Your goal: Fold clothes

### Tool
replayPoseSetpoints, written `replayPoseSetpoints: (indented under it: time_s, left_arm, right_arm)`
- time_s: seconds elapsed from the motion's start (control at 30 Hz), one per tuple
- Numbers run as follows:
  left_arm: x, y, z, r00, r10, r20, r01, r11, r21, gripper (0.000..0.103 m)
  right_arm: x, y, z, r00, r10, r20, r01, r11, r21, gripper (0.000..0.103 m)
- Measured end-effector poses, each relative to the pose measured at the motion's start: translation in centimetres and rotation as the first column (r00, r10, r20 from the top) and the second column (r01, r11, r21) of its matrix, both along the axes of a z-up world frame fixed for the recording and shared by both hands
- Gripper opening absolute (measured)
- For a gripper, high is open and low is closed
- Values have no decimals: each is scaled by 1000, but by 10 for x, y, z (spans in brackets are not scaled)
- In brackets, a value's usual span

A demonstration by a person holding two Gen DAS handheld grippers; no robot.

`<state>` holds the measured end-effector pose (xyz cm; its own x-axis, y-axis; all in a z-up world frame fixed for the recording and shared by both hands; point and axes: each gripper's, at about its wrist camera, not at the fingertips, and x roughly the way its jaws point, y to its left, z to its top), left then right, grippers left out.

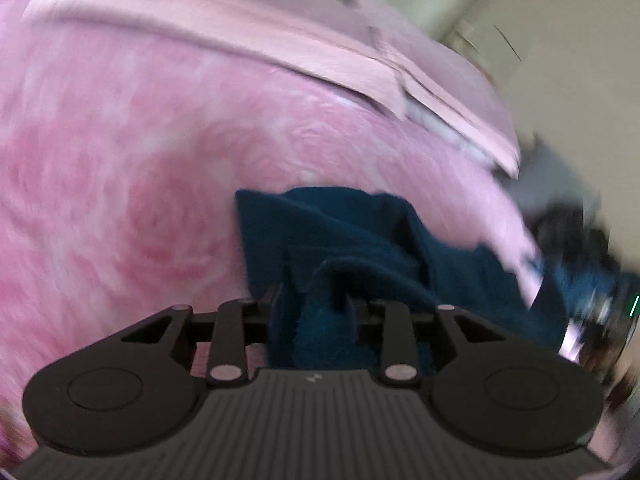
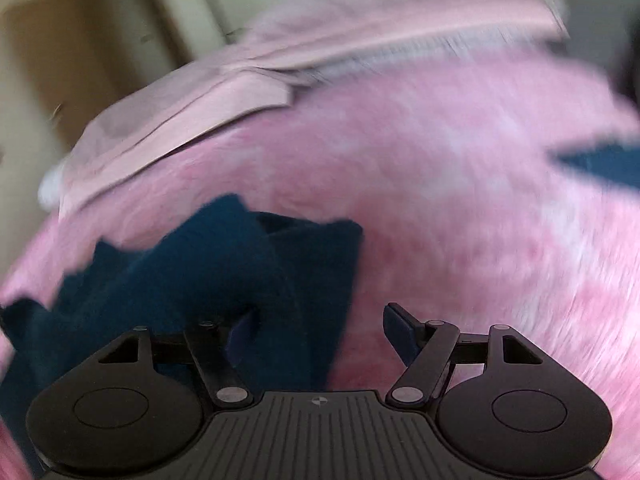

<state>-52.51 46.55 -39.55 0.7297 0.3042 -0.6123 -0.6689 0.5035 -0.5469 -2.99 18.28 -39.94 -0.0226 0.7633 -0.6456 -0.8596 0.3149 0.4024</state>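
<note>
A dark blue garment (image 1: pixel 360 240) lies bunched on a pink fluffy blanket (image 1: pixel 120 160). My left gripper (image 1: pixel 314 300) is shut on a fold of the dark blue garment, which bulges up between its fingers. In the right wrist view the same garment (image 2: pixel 200 272) lies at the lower left. My right gripper (image 2: pixel 320 328) is open. Its left finger (image 2: pixel 240 330) touches the cloth, and its right finger (image 2: pixel 400 332) is over bare blanket (image 2: pixel 460 200). Both views are blurred by motion.
A pale pink folded sheet (image 1: pixel 280 52) lies across the far side of the bed and also shows in the right wrist view (image 2: pixel 200 108). Another dark blue piece (image 2: pixel 600 164) shows at the right edge. Cream walls and cupboards (image 2: pixel 80 40) stand behind.
</note>
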Motion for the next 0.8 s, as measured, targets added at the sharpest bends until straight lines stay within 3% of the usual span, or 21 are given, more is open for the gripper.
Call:
replayPoseSetpoints:
  time_s: [0.1,0.23,0.37,0.47,0.6,0.63,0.67,0.7,0.73,0.8]
  left_arm:
    - [-8,-2,-2,998,49,31,-48,998,-34,27]
    - [-11,-11,5,999,20,28,-21,1000,17,27]
    - [-2,-10,10,1000,-1,14,0,999,32,29]
    - [11,-5,12,1000,-15,-28,16,998,59,29]
    - [30,-6,9,989,-47,-143,69,986,155,29]
    - [32,-8,9,988,-56,-146,80,983,165,21]
    - [33,-10,10,987,-59,-148,85,980,178,18]
    - [33,-12,11,987,-60,-150,89,977,192,16]
    - [33,-15,11,986,-62,-153,94,974,206,15]
    - [33,-18,12,985,-68,-158,103,969,226,15]
  right_arm:
    - [-6,-9,2,999,51,12,-52,998,34,71]
    - [-16,-19,2,990,128,59,-131,991,39,71]
    - [-6,-19,3,995,96,-1,-95,993,74,71]
    - [2,-17,6,996,67,-58,-61,993,101,71]
    - [-2,-6,12,998,63,-18,-61,994,96,71]
    - [-4,-4,13,997,73,-9,-72,993,96,66]
    - [-7,-2,14,996,88,0,-88,992,89,45]
    - [-10,0,13,995,94,19,-96,993,72,36]
    - [-13,1,13,994,100,36,-102,993,57,30]
    - [-14,1,13,994,102,48,-105,993,54,30]
